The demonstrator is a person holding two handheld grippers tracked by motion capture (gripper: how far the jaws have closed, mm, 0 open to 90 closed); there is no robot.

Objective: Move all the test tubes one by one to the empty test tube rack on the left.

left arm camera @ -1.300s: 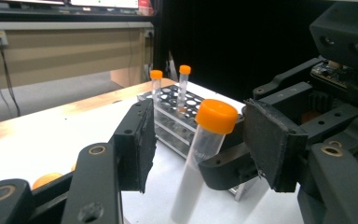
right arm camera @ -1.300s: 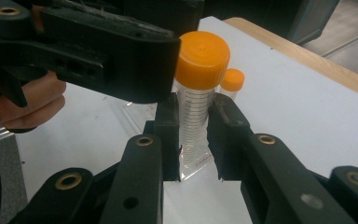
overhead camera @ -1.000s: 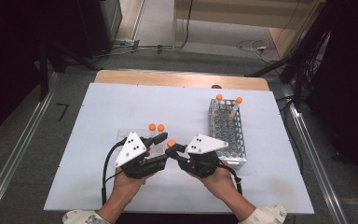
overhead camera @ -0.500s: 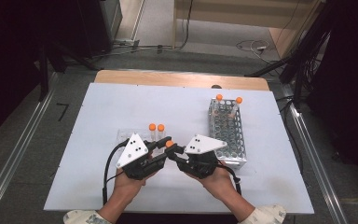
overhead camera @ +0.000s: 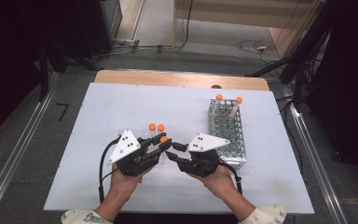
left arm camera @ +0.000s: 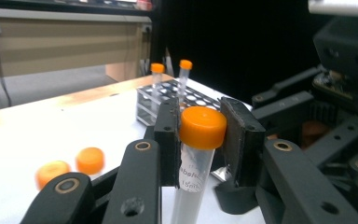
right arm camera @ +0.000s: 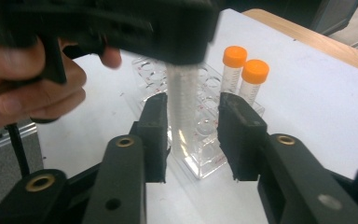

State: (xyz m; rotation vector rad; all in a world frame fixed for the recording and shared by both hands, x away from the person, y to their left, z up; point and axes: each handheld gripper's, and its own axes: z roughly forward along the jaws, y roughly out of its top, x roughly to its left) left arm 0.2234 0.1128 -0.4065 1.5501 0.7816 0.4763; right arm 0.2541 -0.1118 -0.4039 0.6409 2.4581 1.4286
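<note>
White tabletop (overhead camera: pixel 121 107) w/ two racks: capped tube (left arm camera: pixel 196 154) is clamped at its cap by left gripper (left arm camera: pixel 200 135) above clear rack (right arm camera: pixel 200 140), while right gripper (right arm camera: pixel 191 135), jaws just opened & off its body, is freed, apparently for handover

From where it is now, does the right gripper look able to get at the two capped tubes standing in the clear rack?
Probably yes. The right gripper has just been opening, though the tube held by the left gripper is between its jaws. The two capped tubes stand just beyond, with nothing between.
</note>
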